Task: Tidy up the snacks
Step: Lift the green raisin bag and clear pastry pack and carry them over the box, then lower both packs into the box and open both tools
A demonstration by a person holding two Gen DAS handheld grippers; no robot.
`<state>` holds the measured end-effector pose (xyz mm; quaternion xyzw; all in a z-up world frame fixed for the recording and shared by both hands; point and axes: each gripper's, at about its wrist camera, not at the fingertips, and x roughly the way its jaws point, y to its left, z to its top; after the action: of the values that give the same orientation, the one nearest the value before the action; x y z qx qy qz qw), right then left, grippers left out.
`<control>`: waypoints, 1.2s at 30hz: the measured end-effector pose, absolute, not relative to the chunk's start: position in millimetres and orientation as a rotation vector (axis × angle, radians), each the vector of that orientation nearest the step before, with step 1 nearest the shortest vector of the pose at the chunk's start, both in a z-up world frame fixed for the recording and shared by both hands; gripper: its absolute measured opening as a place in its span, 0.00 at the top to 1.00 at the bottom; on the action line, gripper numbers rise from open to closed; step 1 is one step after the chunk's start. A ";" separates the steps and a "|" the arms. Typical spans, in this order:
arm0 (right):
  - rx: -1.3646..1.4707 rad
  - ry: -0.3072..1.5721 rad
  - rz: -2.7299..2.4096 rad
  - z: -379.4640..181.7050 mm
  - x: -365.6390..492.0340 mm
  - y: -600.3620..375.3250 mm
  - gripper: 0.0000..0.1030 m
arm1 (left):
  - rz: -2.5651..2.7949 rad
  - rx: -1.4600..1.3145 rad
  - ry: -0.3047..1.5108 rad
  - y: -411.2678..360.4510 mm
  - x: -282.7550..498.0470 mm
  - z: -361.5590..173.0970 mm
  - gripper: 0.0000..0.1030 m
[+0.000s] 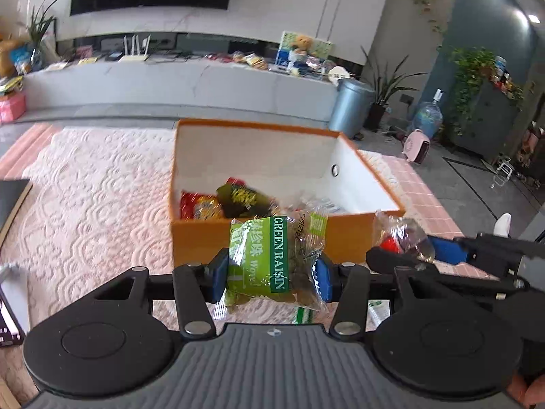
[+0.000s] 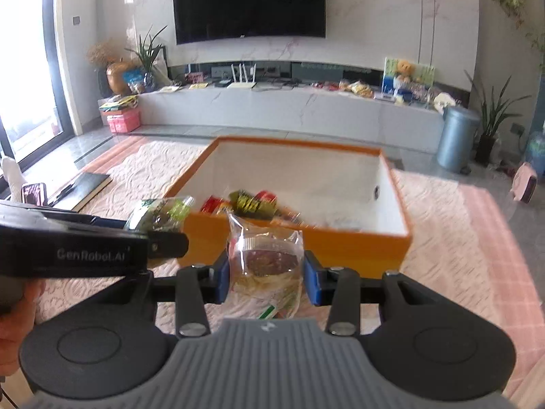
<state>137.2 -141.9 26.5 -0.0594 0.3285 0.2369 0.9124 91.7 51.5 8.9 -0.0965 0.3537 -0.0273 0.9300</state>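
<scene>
My left gripper (image 1: 270, 274) clamps a green raisin packet (image 1: 272, 259) just short of the orange box (image 1: 259, 238). My right gripper (image 2: 267, 277) pinches a clear-wrapped pastry (image 2: 267, 259) near the same wall. Inside the box lie red and dark-green snack packs (image 1: 235, 199), somewhat blurred.

Behind everything there's a big dark TV (image 2: 250, 1) mounted on a marble-look wall, with a long white console (image 2: 289, 109) running under it that's got a white router (image 2: 242, 83) with its antennas sticking up and a teddy bear (image 2: 405, 70) sitting near the right end. A grey-blue bin (image 2: 456, 138) stands on the floor at the console's right end, a potted plant (image 2: 492, 122) just beside it. The floor has a pale pink textured rug (image 1: 95, 187), and a pink box (image 2: 123, 121) sits by the window on the left.
</scene>
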 end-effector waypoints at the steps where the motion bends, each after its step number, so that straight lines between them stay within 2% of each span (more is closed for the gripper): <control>1: -0.126 0.670 0.484 29.8 138.9 -144.3 0.61 | -0.059 -0.191 0.721 49.0 94.4 11.5 0.45; 10: -0.145 0.625 0.446 56.0 168.5 -158.1 0.61 | -0.077 -0.163 0.686 35.2 123.8 29.5 0.45; 19: -0.183 0.623 0.399 58.1 205.8 -160.1 0.60 | -0.081 -0.153 0.680 32.8 157.4 30.4 0.45; 36: -0.300 0.690 0.356 15.9 291.8 -140.3 0.60 | -0.026 -0.090 0.763 27.0 227.9 -4.3 0.45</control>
<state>291.8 -140.3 15.9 -0.1456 0.3350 0.1727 0.9147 227.9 27.0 -4.3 -0.0437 0.3723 -0.0125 0.9270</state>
